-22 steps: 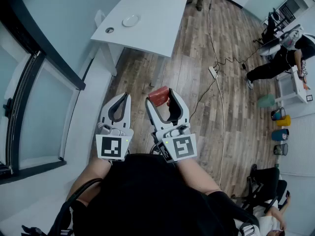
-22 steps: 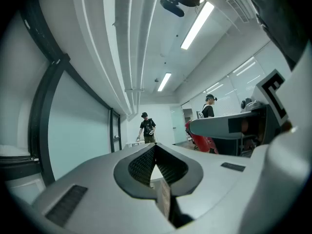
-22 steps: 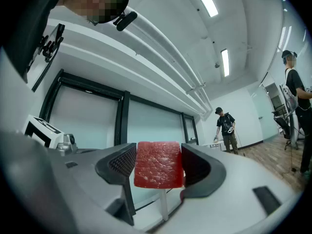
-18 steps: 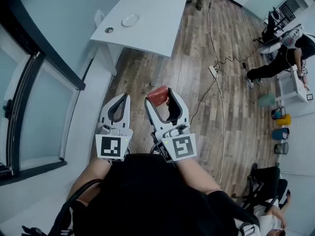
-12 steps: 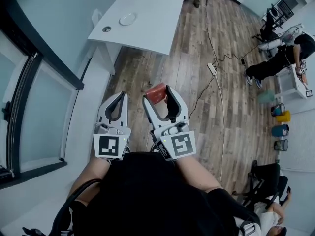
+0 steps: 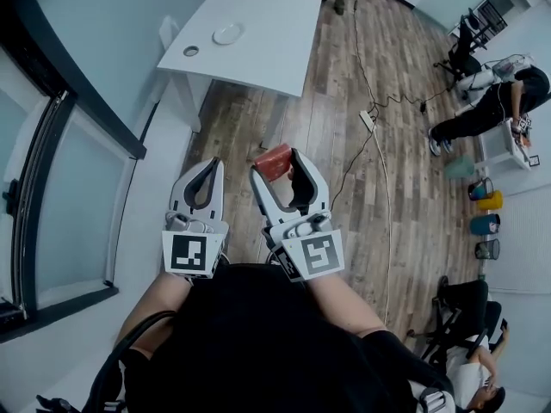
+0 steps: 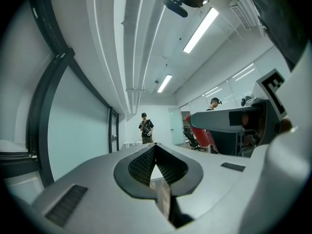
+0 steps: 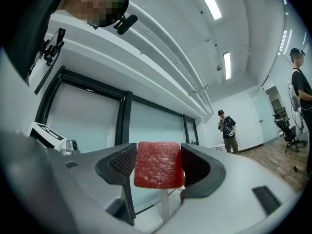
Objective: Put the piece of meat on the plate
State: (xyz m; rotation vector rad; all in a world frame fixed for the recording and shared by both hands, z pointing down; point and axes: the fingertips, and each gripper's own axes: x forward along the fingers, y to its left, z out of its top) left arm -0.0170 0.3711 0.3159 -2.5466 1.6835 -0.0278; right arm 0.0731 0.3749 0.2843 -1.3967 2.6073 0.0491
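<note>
A red block of meat (image 6: 275, 162) sits clamped between the tips of my right gripper (image 6: 277, 167), held above the wooden floor; in the right gripper view the meat (image 8: 158, 164) fills the gap between both pads. My left gripper (image 6: 205, 169) rides beside it, its jaws closed tip to tip with nothing in them, which the left gripper (image 7: 156, 152) view confirms. A small white plate (image 6: 228, 34) lies on a white table (image 6: 267, 41) well ahead of both grippers.
A small dark-rimmed ring (image 6: 191, 52) lies on the table left of the plate. A window wall (image 6: 60, 188) runs along the left. A power strip and cables (image 6: 368, 120) cross the floor. People stand ahead (image 8: 228, 130) and at the far right (image 6: 491, 101).
Both grippers keep the same pose with the meat still held. The view has shifted slightly, so the table and plate sit a little differently in the frame.
</note>
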